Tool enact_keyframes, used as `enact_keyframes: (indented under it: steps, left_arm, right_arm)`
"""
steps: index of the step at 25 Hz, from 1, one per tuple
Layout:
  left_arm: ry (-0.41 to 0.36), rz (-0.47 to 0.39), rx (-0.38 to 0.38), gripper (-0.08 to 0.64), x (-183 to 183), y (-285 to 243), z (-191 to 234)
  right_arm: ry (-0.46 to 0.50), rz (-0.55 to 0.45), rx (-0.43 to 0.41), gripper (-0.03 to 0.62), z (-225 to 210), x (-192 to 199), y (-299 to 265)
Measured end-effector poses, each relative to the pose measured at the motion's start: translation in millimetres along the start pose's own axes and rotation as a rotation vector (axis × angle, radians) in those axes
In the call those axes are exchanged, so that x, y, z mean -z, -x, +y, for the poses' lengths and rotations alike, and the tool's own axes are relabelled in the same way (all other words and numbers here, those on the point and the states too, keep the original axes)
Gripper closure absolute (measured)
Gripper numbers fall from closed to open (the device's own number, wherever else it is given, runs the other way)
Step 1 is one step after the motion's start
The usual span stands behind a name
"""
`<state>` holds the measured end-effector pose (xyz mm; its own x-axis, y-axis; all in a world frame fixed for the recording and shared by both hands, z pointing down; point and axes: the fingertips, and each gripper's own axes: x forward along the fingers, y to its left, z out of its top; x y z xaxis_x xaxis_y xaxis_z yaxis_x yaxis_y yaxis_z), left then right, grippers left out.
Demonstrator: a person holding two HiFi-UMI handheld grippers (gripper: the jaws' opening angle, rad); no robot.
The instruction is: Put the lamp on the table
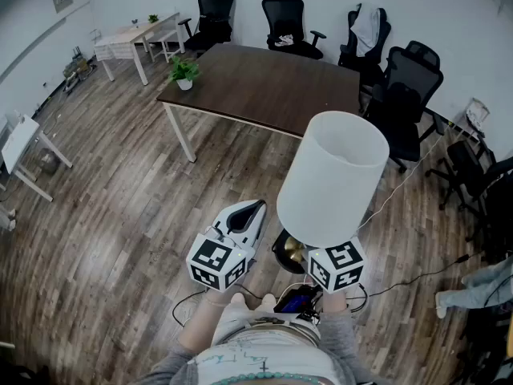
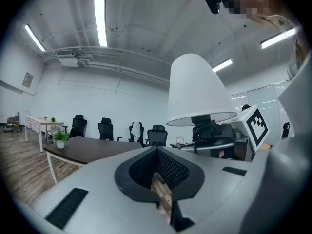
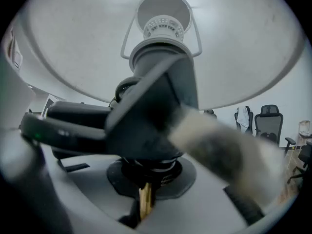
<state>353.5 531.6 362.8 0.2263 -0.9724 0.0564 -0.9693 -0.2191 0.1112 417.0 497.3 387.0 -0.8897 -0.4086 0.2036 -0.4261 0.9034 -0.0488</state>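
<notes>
1. The right gripper [image 3: 145, 198] has its jaws clenched on the lamp [image 1: 333, 175], gripping the thin brass stem [image 3: 144, 207]. The shade [image 3: 73, 43] sits right above the jaws. My guess is that holding it low on the stem keeps it upright for the carry.
2. The left gripper [image 1: 247, 212] is just left of the lamp with its jaws closed on nothing. It's probably a spare hand in case the shade wobbles.
3. The lamp is up in the air over the wood floor [image 1: 120, 215], not set down yet.
4. The dark brown counter [image 1: 264, 83] is well ahead of both jaws. It's bare apart from a small potted plant [image 1: 183, 72] on its left corner.
5. Black office chairs [image 1: 288, 18] line the far side.
</notes>
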Motion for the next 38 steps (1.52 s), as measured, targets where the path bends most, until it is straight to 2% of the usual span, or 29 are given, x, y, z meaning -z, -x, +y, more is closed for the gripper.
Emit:
enact_keyframes:
  steps: [7, 14, 23, 30, 38]
  left_arm:
    - [-0.004, -0.001, -0.008, 0.548, -1.4, -10.7, -7.3]
    - [0.02, -0.014, -0.046, 0.548, 2.4, -7.4, -10.3]
    - [0.048, -0.01, -0.094, 0.548, 4.4, 1.4, 10.0]
    - [0.05, -0.009, -0.044, 0.548, -1.1, -17.3, 28.9]
    - [0.05, -0.011, 0.004, 0.548, -7.5, -40.3, 71.8]
  right_arm:
    - [0.004, -0.003, -0.018, 0.575, -10.6, -2.8, 1.8]
    - [0.005, 0.007, -0.045, 0.575, -18.8, 3.0, 5.3]
    - [-0.005, 0.014, -0.06, 0.575, -20.4, 2.2, -5.7]
    - [0.004, 0.021, -0.03, 0.575, -28.0, -4.4, -26.7]
    - [0.012, 0.019, -0.011, 0.575, -35.4, -19.4, -71.7]
